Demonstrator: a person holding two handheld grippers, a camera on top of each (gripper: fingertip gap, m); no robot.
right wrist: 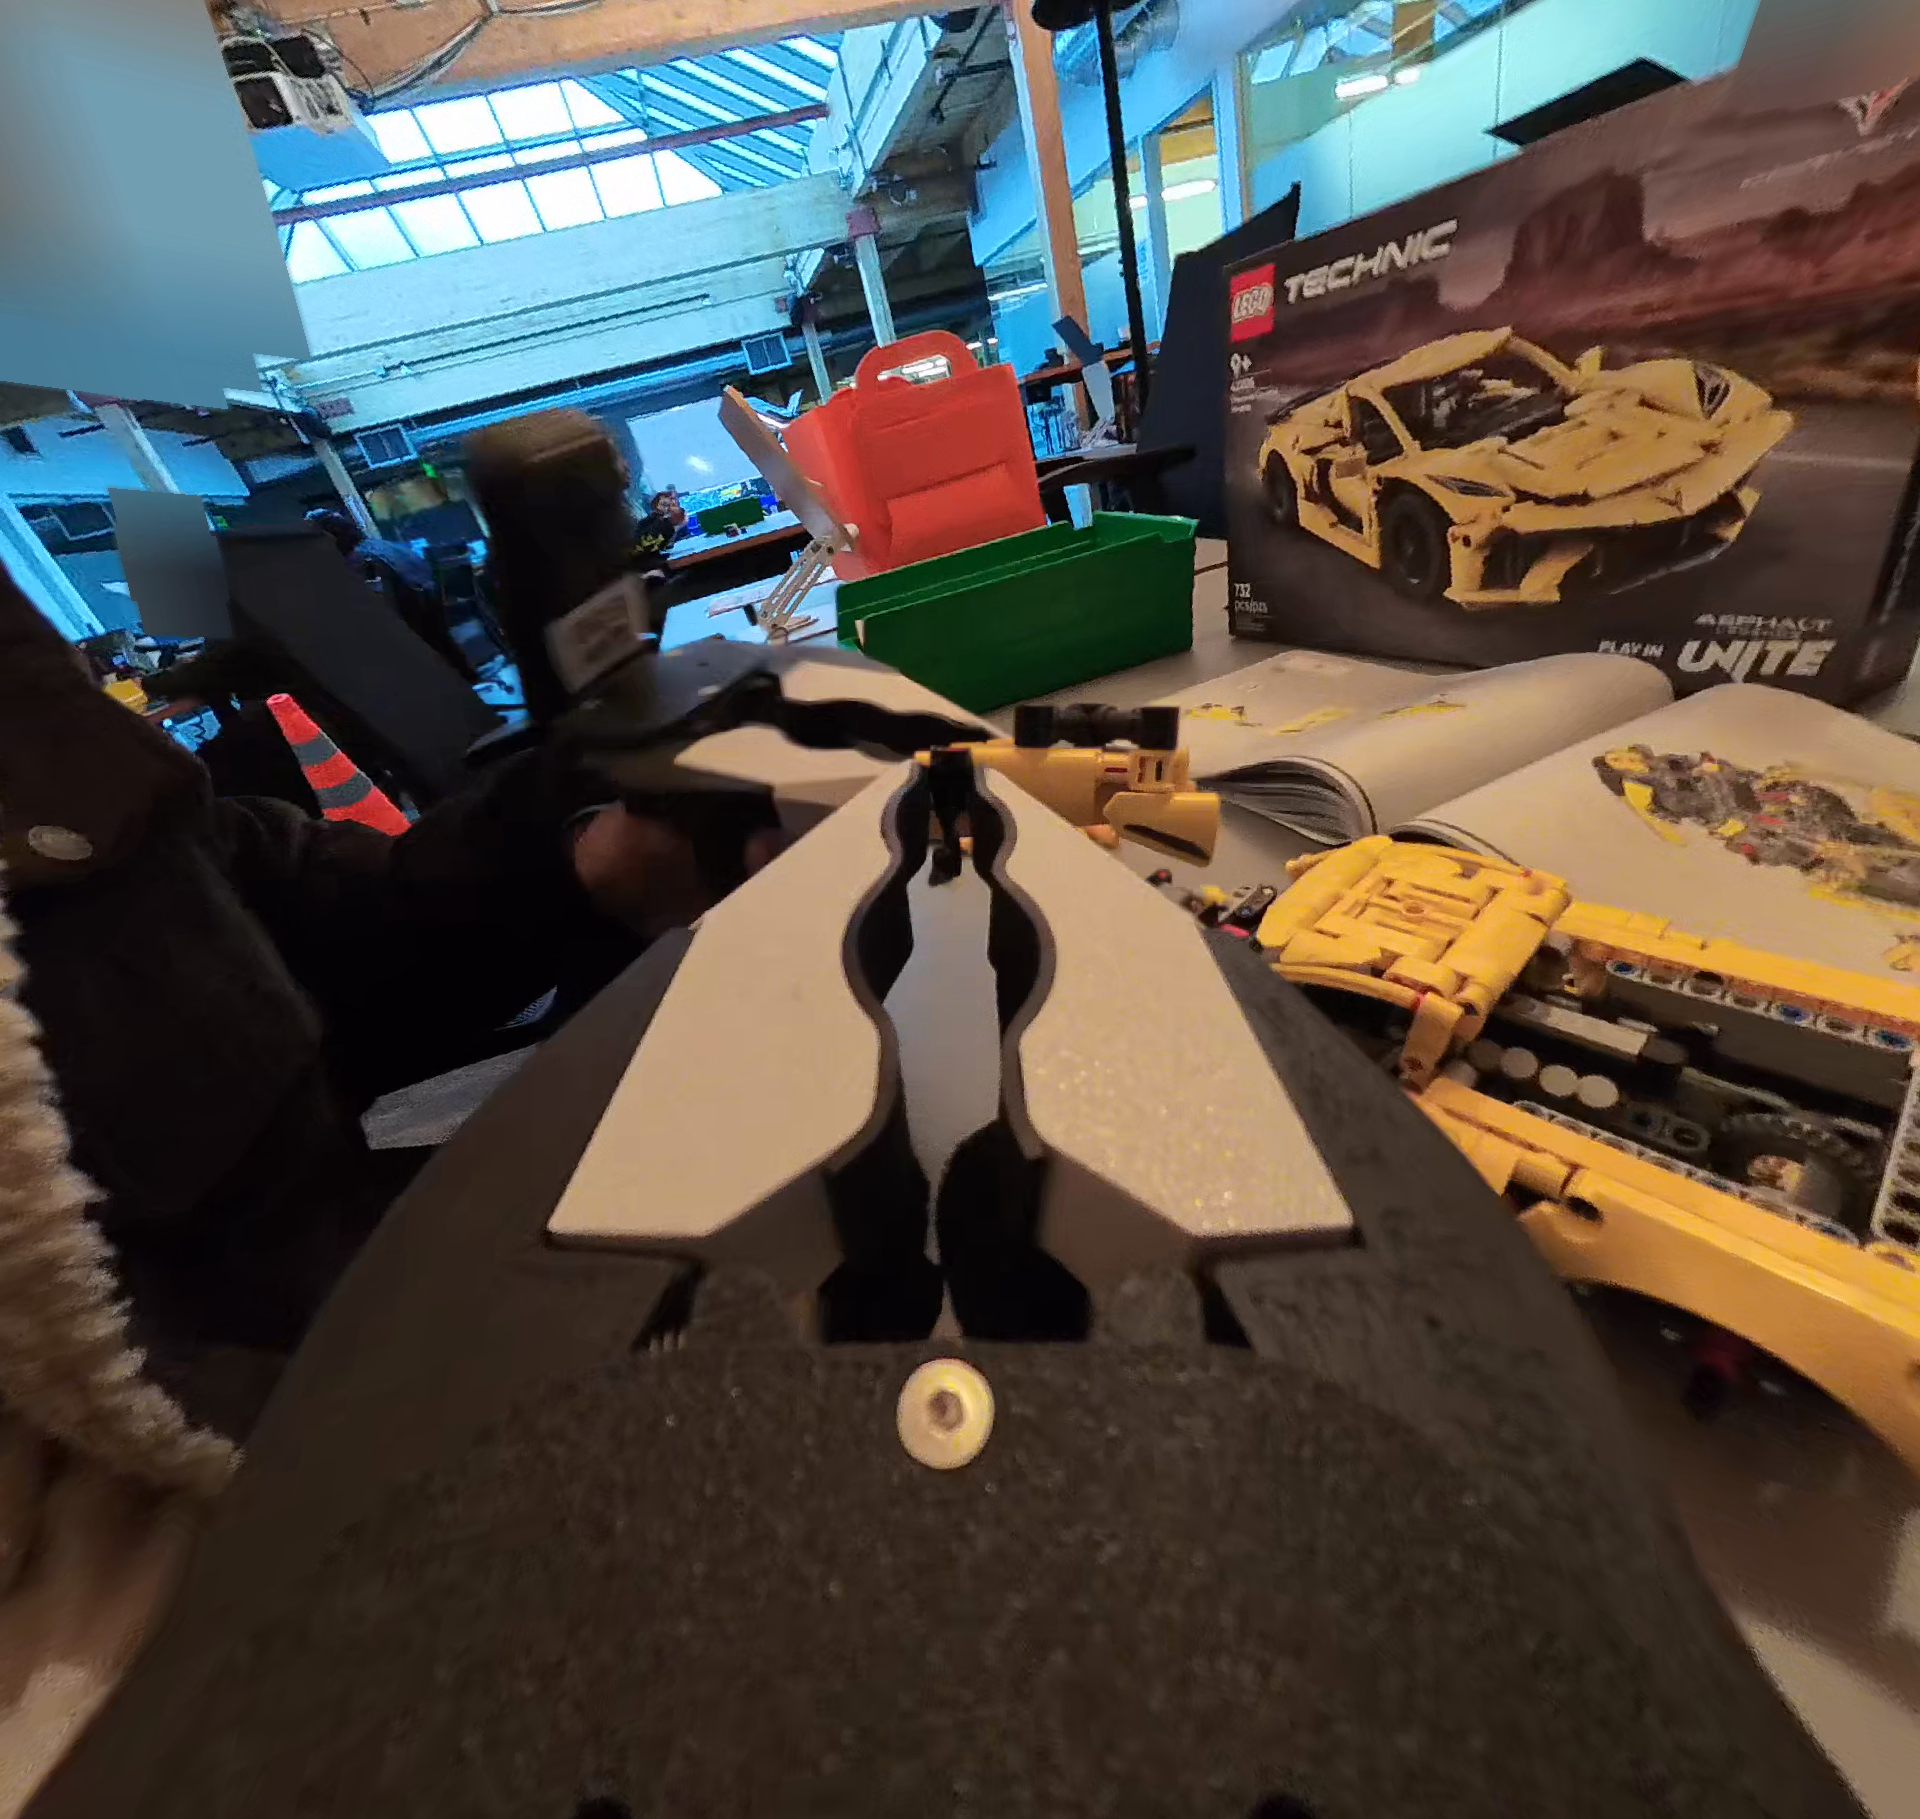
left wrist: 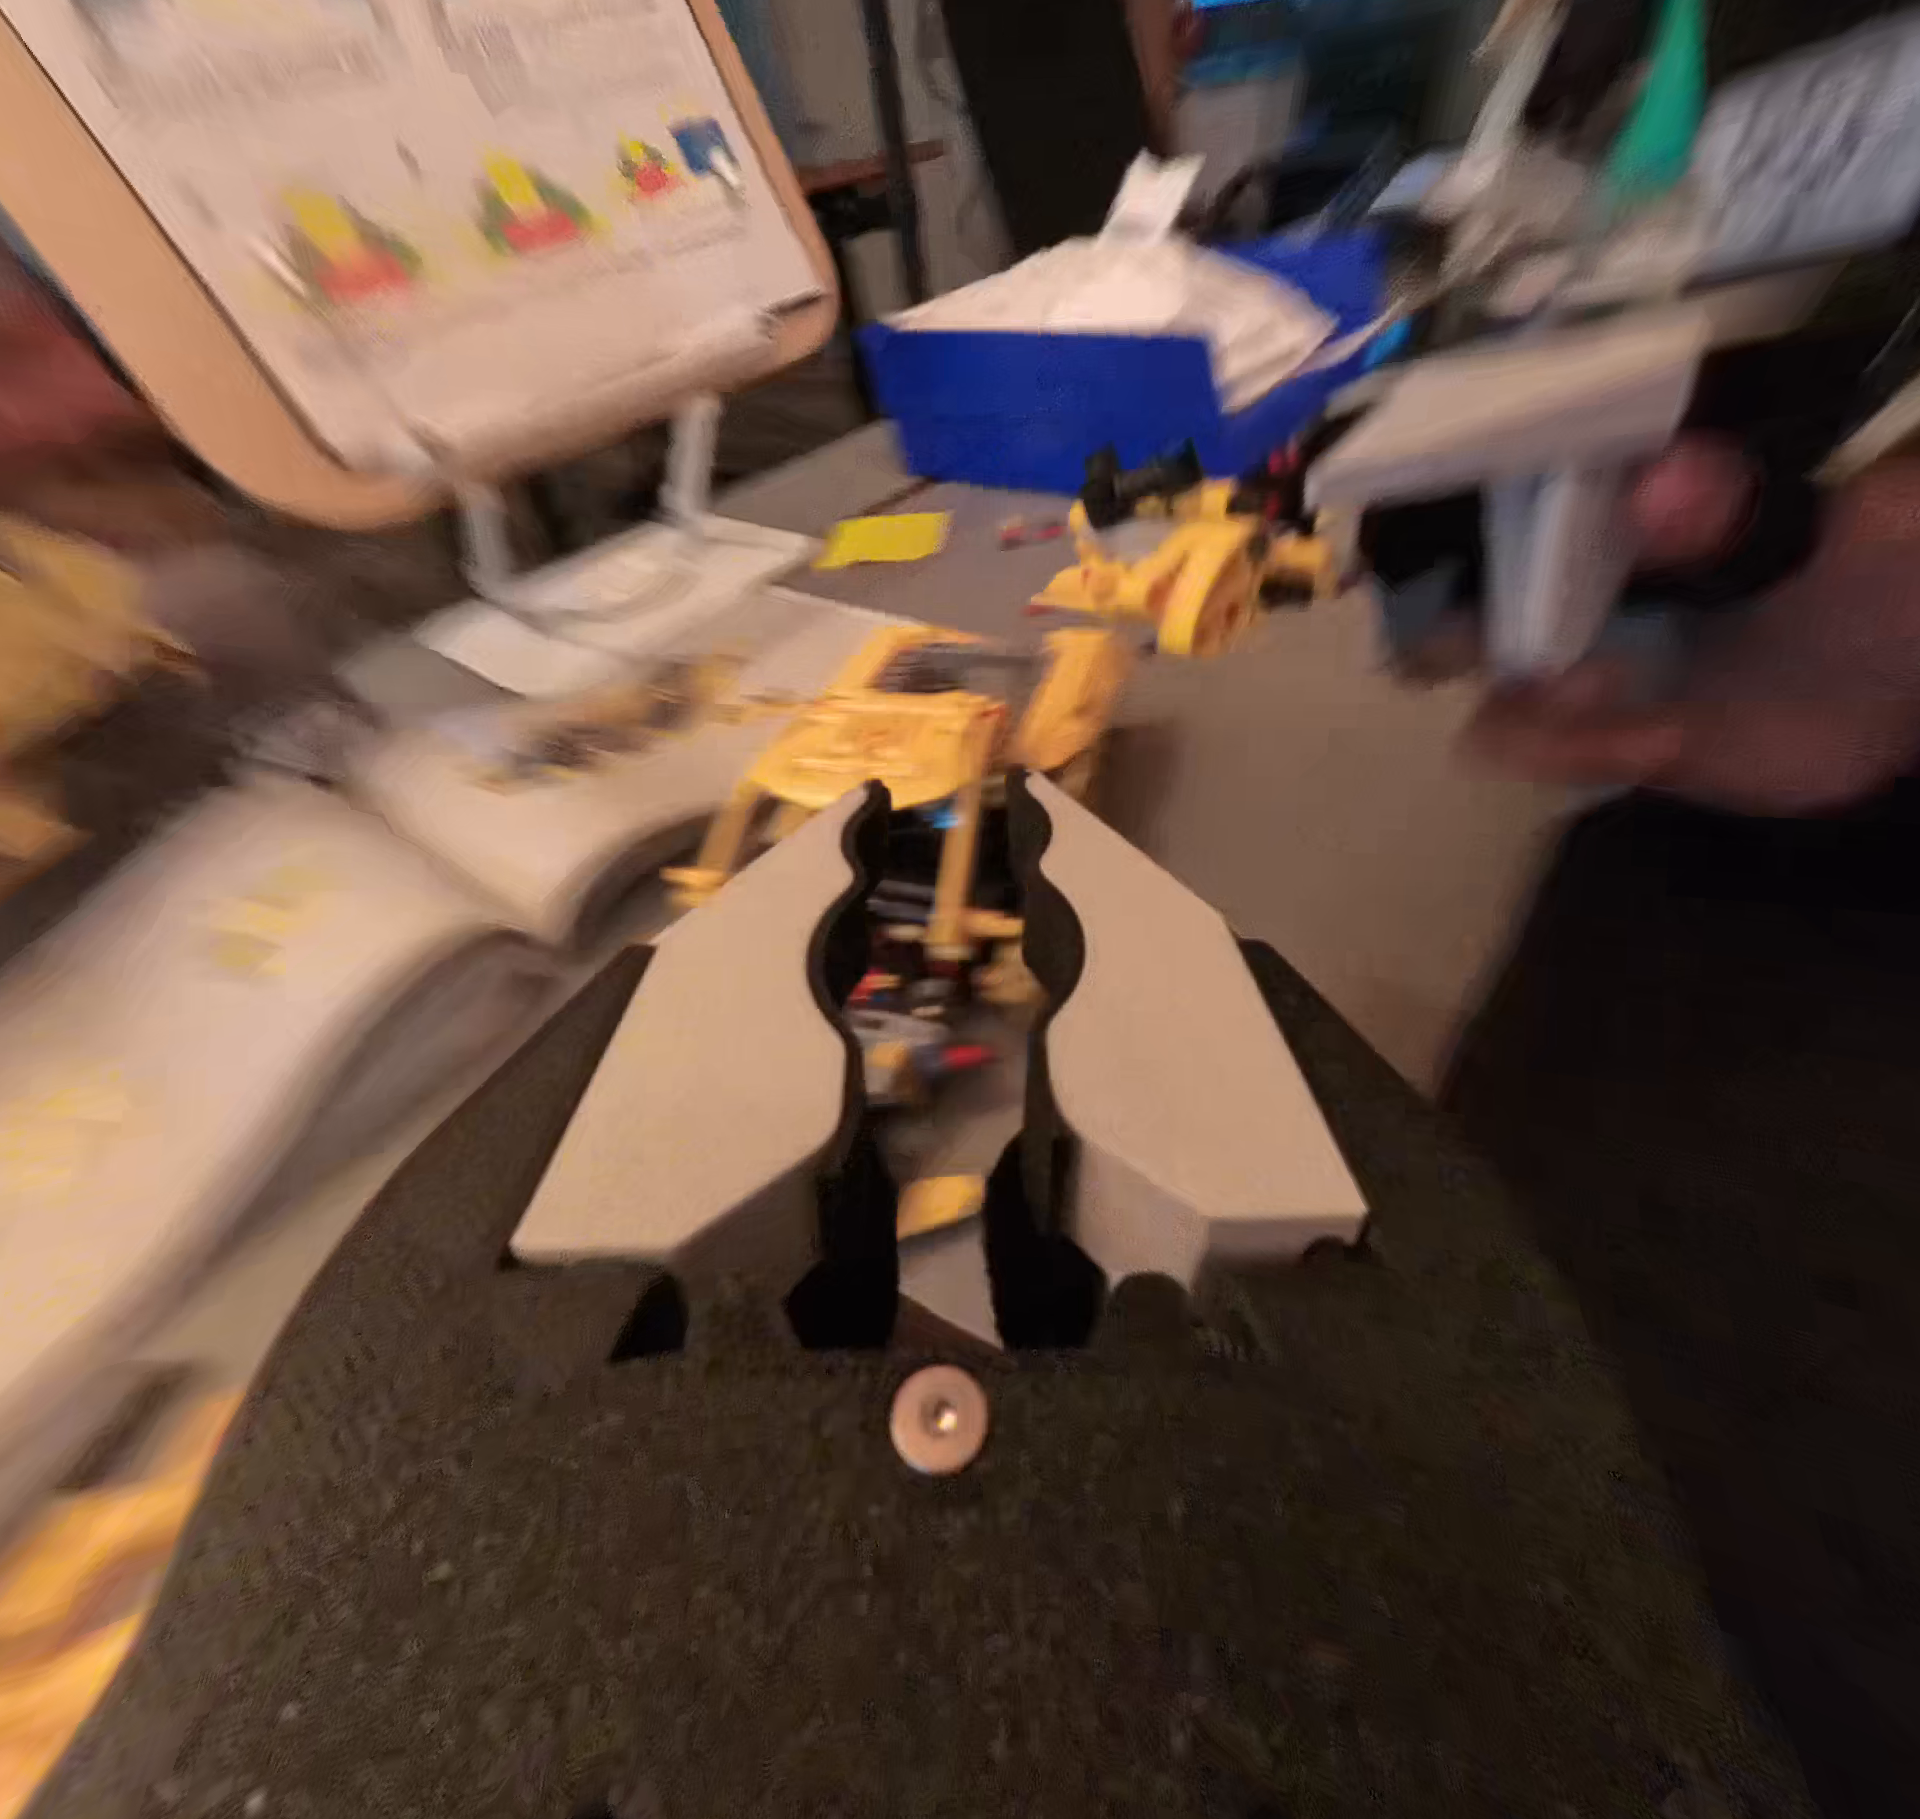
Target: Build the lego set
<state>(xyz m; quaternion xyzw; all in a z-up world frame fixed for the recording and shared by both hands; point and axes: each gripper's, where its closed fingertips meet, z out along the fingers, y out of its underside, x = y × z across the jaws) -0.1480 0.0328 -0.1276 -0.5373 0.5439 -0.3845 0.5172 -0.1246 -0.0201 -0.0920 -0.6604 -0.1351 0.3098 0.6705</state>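
Note:
The view is motion-blurred. My left gripper (left wrist: 945,813) is open with a narrow gap and holds nothing. The yellow lego car (left wrist: 883,720) lies on the table beyond and below its fingertips. My right gripper (right wrist: 948,782) is shut on a black piece of a small yellow-and-black sub-assembly (right wrist: 1122,782) and holds it in the air, left of and above the car (right wrist: 1434,938). The left wrist view shows the right gripper (left wrist: 1314,481) at the upper right with the sub-assembly (left wrist: 1195,574). One of the left gripper's fingers (right wrist: 748,761) shows just left of the right gripper's tips.
An open instruction booklet (right wrist: 1455,730) lies under and behind the car. The set's box (right wrist: 1558,419), a green bin (right wrist: 1018,606) and a red bag (right wrist: 925,460) stand behind. A blue bin (left wrist: 1039,398), a picture board on a stand (left wrist: 416,159) and a person's hand (left wrist: 1714,709) show in the left wrist view. Left tips to right tips: about 7 cm.

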